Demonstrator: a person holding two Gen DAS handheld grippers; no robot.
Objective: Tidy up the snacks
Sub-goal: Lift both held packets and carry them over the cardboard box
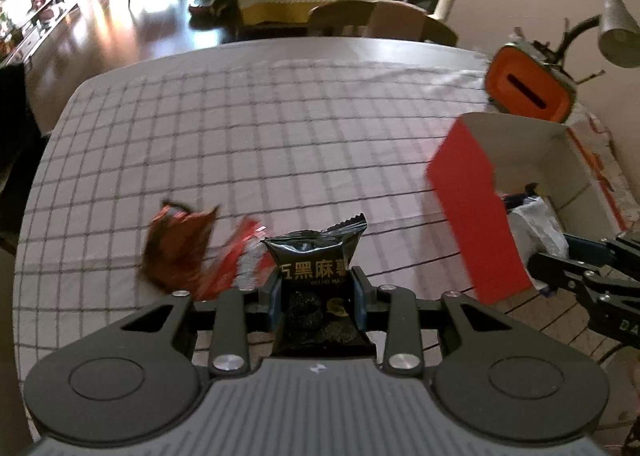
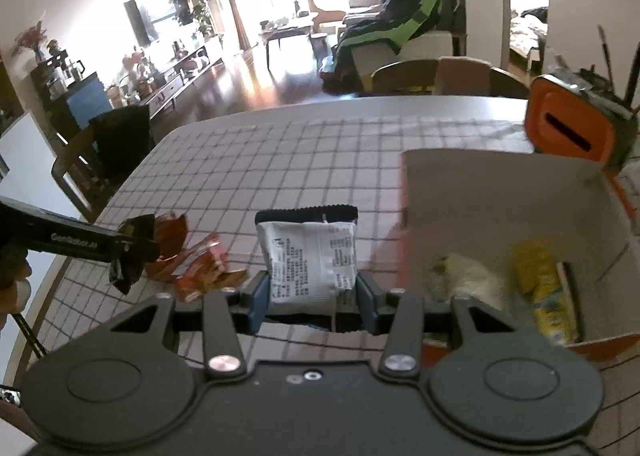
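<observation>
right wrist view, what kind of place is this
Most likely a home: a dining table with a checked tablecloth at the edge of a living room. Behind it are a wall TV, a sofa piled with clothes, and wooden chairs.

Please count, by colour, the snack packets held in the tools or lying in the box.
Black packets: 1, in left tool.
White packets: 2, one in right tool, one in box.
Yellow packets: 1, in box.
Total: 4.
</observation>
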